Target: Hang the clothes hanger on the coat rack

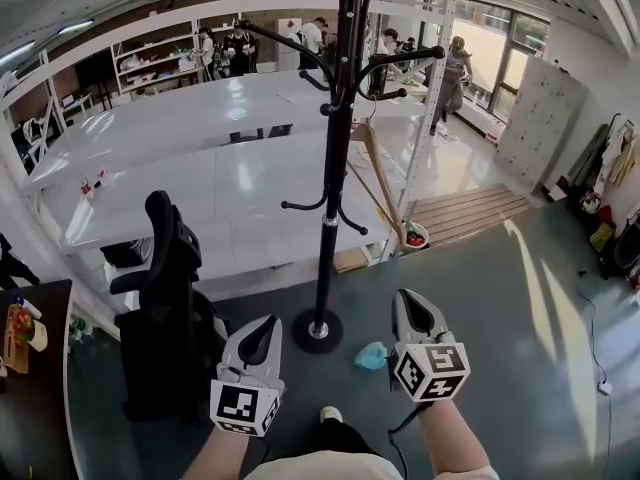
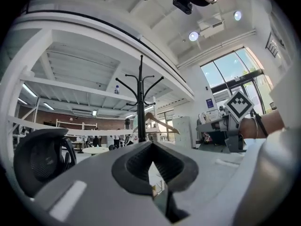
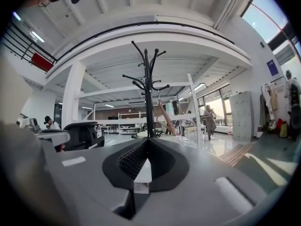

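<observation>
The black coat rack [image 1: 335, 168] stands on its round base on the floor just ahead of me. A wooden clothes hanger [image 1: 378, 173] hangs from one of its right-hand arms, tilted down to the right. The rack [image 2: 141, 102] and the hanger [image 2: 157, 121] also show in the left gripper view. In the right gripper view the rack [image 3: 149, 98] carries the hanger [image 3: 164, 117] on its right side. My left gripper [image 1: 260, 336] is shut and holds nothing, low and left of the base. My right gripper [image 1: 416, 313], shut and holding nothing, is to the right of the base.
A black office chair [image 1: 165, 288] stands close on the left. A teal cloth [image 1: 372, 355] lies on the floor between the base and my right gripper. White tables [image 1: 230, 178] and a shelf post [image 1: 425, 98] stand behind the rack. A wooden pallet [image 1: 470, 213] lies at right. People stand far back.
</observation>
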A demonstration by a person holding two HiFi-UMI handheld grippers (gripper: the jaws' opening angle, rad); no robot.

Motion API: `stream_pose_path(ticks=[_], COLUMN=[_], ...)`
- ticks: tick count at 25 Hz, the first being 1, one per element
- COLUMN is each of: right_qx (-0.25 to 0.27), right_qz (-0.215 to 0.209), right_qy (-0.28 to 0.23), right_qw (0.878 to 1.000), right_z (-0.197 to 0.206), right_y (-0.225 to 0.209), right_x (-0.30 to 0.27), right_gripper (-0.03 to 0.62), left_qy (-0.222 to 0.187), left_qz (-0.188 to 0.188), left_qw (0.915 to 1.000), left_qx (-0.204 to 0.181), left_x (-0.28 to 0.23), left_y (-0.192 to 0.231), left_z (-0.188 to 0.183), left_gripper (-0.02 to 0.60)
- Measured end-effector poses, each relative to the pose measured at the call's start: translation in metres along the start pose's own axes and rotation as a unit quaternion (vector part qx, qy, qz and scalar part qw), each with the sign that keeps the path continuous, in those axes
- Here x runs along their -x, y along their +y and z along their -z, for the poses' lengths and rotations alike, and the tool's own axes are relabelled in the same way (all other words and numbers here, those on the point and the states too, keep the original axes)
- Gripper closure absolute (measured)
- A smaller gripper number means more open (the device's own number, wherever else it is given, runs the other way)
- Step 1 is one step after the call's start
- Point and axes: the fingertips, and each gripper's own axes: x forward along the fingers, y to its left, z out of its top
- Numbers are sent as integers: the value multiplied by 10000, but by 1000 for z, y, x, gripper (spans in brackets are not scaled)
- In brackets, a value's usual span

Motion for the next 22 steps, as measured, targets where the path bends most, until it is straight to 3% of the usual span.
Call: stream_pose_path(ticks=[13, 22], right_qx=[-95, -171], right_qz=[279, 273], right_qy=[357, 372], right_qw=[9989, 9988], right_z=[69, 82], right_y=[54, 64], right_x=[143, 237], right_gripper=[568, 568], left_qy=[235, -59], left_qz=[565, 752], left_qw=[9981, 9971], left_qx=[110, 103], left_x=[105, 169], left_y=[-63, -126], left_z=[3, -25], left_gripper=[581, 580])
